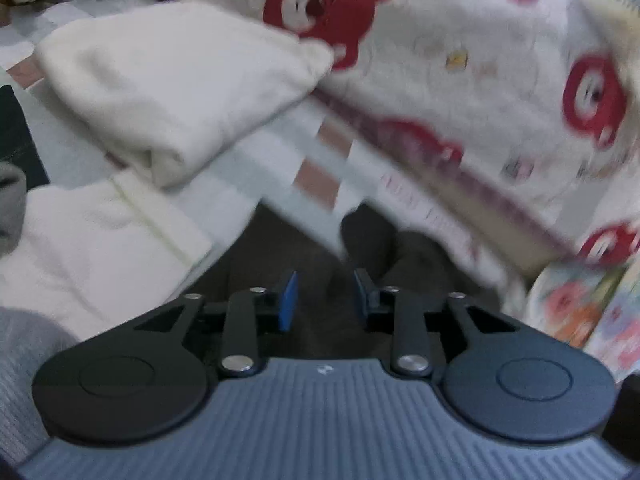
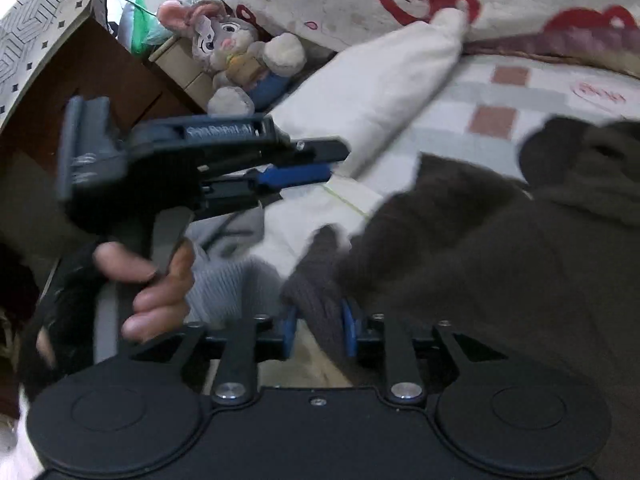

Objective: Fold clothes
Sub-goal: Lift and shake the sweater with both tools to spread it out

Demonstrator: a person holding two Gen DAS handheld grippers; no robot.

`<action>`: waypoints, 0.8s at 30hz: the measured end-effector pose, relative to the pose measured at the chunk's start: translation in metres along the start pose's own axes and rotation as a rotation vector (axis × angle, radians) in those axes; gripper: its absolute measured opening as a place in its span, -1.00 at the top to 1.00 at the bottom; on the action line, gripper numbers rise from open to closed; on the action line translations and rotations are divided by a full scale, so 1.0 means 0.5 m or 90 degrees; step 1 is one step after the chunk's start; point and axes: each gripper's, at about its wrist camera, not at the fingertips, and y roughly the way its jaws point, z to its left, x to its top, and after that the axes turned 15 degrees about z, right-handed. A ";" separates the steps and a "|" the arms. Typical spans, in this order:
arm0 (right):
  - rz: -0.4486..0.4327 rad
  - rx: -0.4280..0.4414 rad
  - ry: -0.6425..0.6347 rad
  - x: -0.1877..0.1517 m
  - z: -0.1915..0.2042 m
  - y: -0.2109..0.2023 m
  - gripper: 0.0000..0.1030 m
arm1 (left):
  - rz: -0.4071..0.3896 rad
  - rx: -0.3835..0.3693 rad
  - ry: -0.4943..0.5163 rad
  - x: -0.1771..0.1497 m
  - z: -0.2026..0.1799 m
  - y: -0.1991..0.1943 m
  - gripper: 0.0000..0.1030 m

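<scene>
A dark brown knit sweater (image 2: 480,260) lies crumpled on the checked bedsheet (image 2: 500,92). Its ribbed cuff (image 2: 320,304) sits between the blue pads (image 2: 349,330) of my right gripper (image 2: 319,328); the pads stand apart and the cuff looks unsqueezed. In the left wrist view the same sweater (image 1: 372,248) lies below my left gripper (image 1: 325,296), which hangs above it, open, with nothing between its fingers. The right wrist view also shows the left gripper (image 2: 334,160) from the side, held up by a hand (image 2: 160,280) at the left.
A folded cream garment (image 1: 172,84) lies on the bed, with a flat white cloth (image 1: 92,240) nearer and a grey knit piece (image 2: 228,280) beside it. A quilt with red bears (image 1: 440,60) is bunched behind. A plush rabbit (image 2: 228,44) sits by the wooden headboard (image 2: 100,80).
</scene>
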 end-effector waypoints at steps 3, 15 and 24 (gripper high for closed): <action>-0.036 -0.064 0.048 -0.075 -0.083 -0.103 0.12 | 0.037 0.016 0.010 -0.023 -0.005 0.032 0.21; -0.164 -0.493 0.281 -0.416 -0.363 -0.491 -0.04 | 0.050 0.176 0.075 -0.096 -0.049 0.066 -0.25; -0.169 -0.570 0.301 -0.533 -0.471 -0.422 -0.30 | 0.068 0.211 0.114 -0.119 -0.063 0.088 -0.16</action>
